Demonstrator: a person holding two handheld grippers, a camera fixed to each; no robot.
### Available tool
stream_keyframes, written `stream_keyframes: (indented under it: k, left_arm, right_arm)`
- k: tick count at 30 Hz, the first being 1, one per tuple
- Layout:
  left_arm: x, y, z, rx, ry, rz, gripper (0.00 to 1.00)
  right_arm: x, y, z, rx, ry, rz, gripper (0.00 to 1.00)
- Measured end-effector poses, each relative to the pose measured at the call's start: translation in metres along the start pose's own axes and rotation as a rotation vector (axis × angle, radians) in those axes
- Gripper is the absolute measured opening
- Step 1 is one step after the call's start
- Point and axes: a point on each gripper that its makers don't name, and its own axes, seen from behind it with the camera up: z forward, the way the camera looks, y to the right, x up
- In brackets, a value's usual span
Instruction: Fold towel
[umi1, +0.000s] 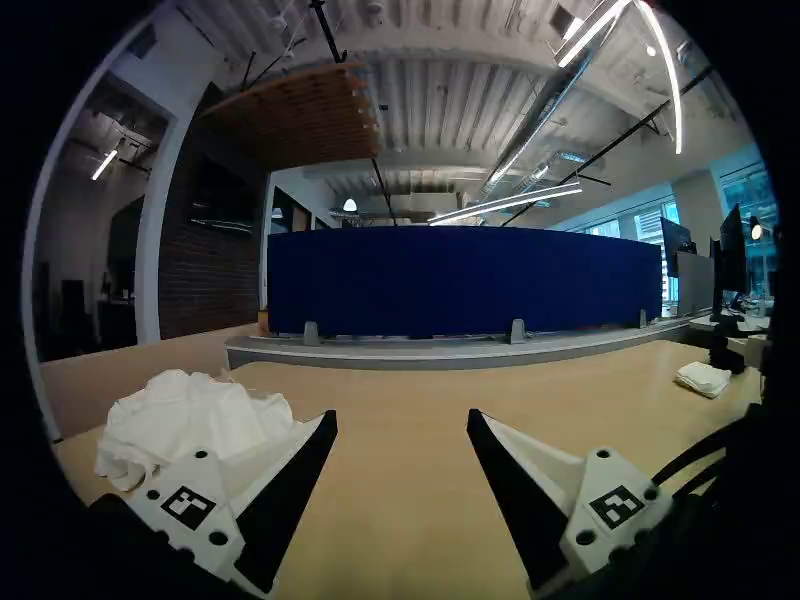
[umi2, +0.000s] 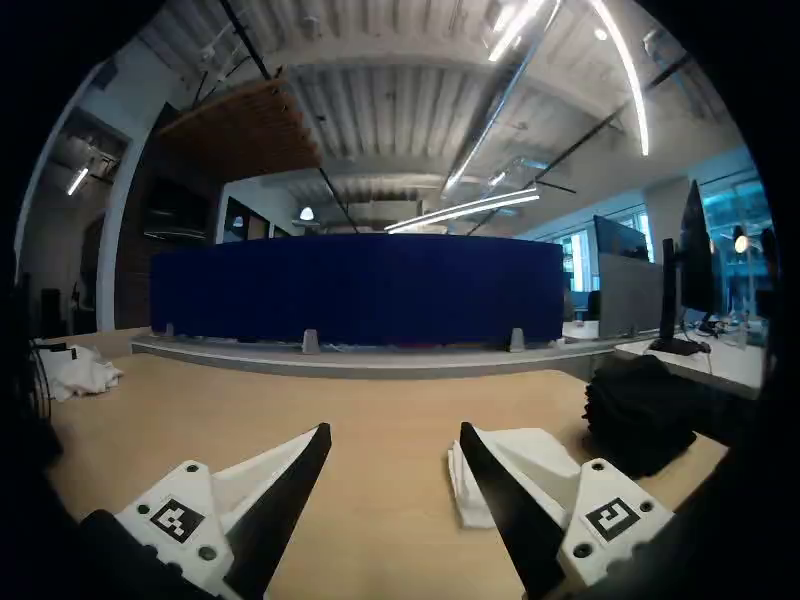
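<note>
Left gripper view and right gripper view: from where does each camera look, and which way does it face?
Left gripper view: low over the wooden table, facing the blue partition; its open left gripper beside a crumpled white towel.
Right gripper view: equally low, facing the partition; its open right gripper, a folded white towel behind one finger.
Both share the table and the partition.

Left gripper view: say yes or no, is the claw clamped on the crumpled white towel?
No: the left claw stands open, and the crumpled towel lies on the table off to its side.
</note>
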Motion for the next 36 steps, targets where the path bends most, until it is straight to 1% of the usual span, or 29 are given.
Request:
stream_keyframes:
  k: [12,36]
  left_arm:
    - [0.0001,0.0007,0.0002,0.0,0.0,0.0,0.97]
    - [0.0005,0.0007,-0.0005,0.0,-0.001,0.0,0.97]
  right_arm:
    - [0.0049,0.001,-0.0045,0.002,0.012,0.004,1.0]
    - [0.0081,0.0013,-0.0042,0.002,0.012,0.003,1.0]
